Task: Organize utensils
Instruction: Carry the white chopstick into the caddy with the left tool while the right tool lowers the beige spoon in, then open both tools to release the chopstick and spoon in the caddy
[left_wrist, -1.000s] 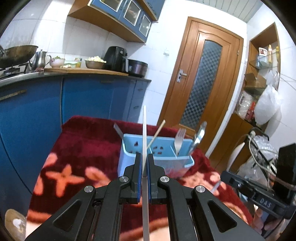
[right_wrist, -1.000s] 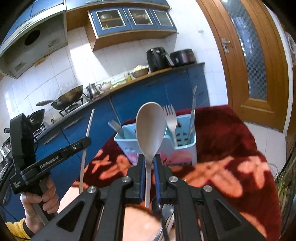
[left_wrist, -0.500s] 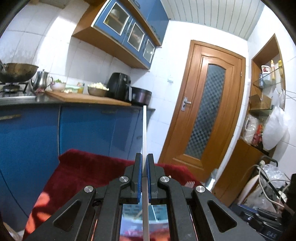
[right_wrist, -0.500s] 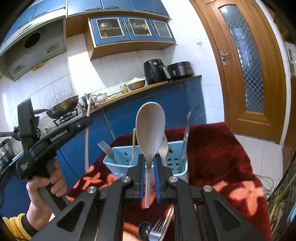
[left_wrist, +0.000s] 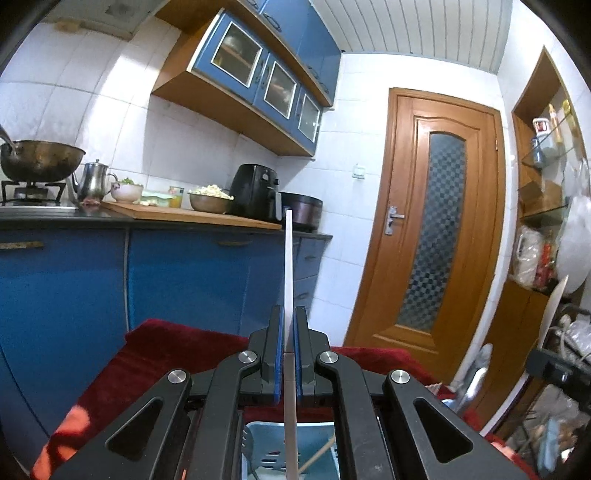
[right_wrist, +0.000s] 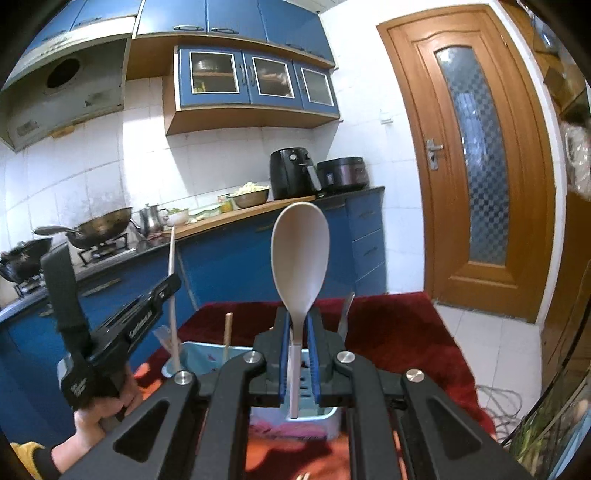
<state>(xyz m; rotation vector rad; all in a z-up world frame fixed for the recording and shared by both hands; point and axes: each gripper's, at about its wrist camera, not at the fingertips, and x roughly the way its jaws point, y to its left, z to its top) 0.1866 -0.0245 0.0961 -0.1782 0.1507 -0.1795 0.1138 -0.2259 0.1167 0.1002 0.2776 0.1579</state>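
My left gripper (left_wrist: 287, 321) is shut on a thin white utensil (left_wrist: 288, 266) held upright. Its lower end reaches down into the light blue caddy (left_wrist: 317, 439) right below the jaws. In the right wrist view the left gripper (right_wrist: 173, 286) holds that white utensil (right_wrist: 172, 295) over the caddy's left end. My right gripper (right_wrist: 297, 325) is shut on a beige plastic spoon (right_wrist: 300, 251), bowl up, its handle tip just above the caddy (right_wrist: 312, 415). A wooden stick (right_wrist: 227, 338) and a metal utensil (right_wrist: 345, 314) stand in the caddy.
The caddy sits on a red floral cloth (right_wrist: 391, 332). Blue kitchen cabinets (left_wrist: 184, 280) with pots and an air fryer (right_wrist: 291, 173) stand behind. A wooden door (left_wrist: 436, 236) is to the right, cluttered shelves (left_wrist: 546, 221) beyond it.
Both grippers have moved closer over the caddy and lower. The white utensil's lower end has gone down into the caddy. The spoon has come right above the caddy.
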